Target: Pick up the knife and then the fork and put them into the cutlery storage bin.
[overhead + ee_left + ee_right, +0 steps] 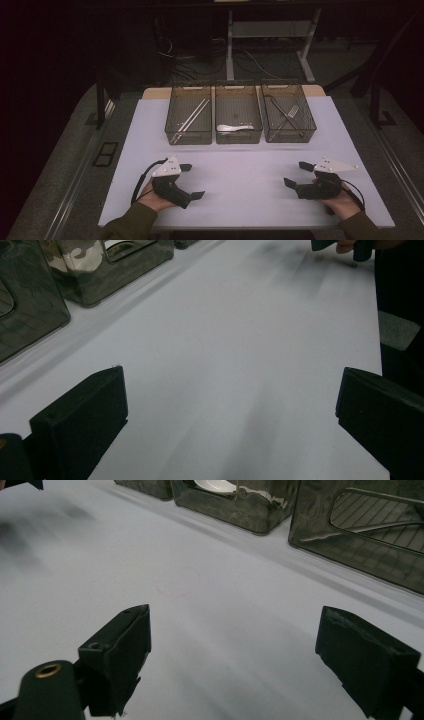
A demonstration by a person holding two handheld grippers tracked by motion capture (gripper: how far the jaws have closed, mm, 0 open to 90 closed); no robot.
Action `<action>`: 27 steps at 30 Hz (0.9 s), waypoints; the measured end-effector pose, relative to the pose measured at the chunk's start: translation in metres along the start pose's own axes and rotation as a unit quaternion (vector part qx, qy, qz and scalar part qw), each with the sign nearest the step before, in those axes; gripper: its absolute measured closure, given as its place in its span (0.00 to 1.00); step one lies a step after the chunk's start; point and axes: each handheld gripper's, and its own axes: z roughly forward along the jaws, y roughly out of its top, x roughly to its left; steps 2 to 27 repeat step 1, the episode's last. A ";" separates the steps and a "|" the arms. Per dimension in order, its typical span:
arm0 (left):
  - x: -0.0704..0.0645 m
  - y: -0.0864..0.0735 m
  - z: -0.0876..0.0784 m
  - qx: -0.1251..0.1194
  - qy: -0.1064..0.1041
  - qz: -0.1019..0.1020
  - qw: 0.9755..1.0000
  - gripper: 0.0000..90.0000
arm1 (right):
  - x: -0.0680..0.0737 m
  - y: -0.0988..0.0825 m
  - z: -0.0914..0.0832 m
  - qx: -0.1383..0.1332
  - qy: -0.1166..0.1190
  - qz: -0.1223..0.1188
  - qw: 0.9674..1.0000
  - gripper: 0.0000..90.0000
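On the table (240, 165) — both grippers agape, seemingly empty.

Two black jaws of the left gripper (230, 405) stand wide apart over a bare white tabletop (240, 340) — smoky translucent plastic bins (107, 265) line the upper left edge.

Three smoky translucent bins (239, 112) stand on a white table (240, 180); both black grippers' jaws.

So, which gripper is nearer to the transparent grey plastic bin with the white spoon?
Left. The left gripper rests on the table just left of and in front of the middle bin; the right gripper sits farther off, to its front right.
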 end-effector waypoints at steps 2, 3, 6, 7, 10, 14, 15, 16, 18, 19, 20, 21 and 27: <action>0.000 0.000 0.000 0.000 0.000 0.000 1.000 0.00 | 0.000 0.000 0.000 -0.002 0.001 -0.003 1.000 0.16; 0.000 0.000 0.000 0.000 0.000 0.000 1.000 0.00 | 0.000 0.000 0.000 -0.002 0.001 -0.003 1.000 0.16; 0.000 0.000 0.000 0.000 0.000 0.000 1.000 0.00 | 0.000 0.000 0.000 -0.002 0.001 -0.003 1.000 0.16; 0.000 0.000 0.000 0.000 0.000 0.000 1.000 0.00 | 0.000 0.000 0.000 -0.002 0.001 -0.003 1.000 0.16; 0.000 0.000 0.000 0.000 0.000 0.000 1.000 0.00 | 0.000 0.000 0.000 -0.002 0.001 -0.003 1.000 0.16; 0.000 0.000 0.000 0.000 0.000 0.000 1.000 0.00 | 0.000 0.000 0.000 -0.002 0.001 -0.003 1.000 0.16; 0.000 0.000 0.000 0.000 0.000 0.000 1.000 0.00 | 0.000 0.000 0.000 -0.002 0.001 -0.003 1.000 0.16; 0.000 0.000 0.000 0.000 0.000 0.000 1.000 0.00 | 0.000 0.000 0.000 -0.002 0.001 -0.003 1.000 0.16; 0.000 0.000 0.000 0.000 0.000 0.000 1.000 0.00 | 0.000 0.000 0.000 -0.002 0.001 -0.003 1.000 0.16; 0.000 0.000 0.000 0.000 0.000 0.000 1.000 0.00 | 0.000 0.000 0.000 -0.002 0.001 -0.003 1.000 0.16; 0.000 0.000 0.000 0.000 0.000 0.000 1.000 0.00 | 0.000 0.000 0.000 -0.002 0.001 -0.003 1.000 0.16; 0.000 0.000 0.000 0.000 0.000 0.000 1.000 0.00 | 0.000 0.000 0.000 -0.002 0.001 -0.003 1.000 0.16; 0.000 0.000 0.000 0.000 0.000 0.000 1.000 0.00 | 0.000 0.000 0.000 -0.002 0.001 -0.003 1.000 0.16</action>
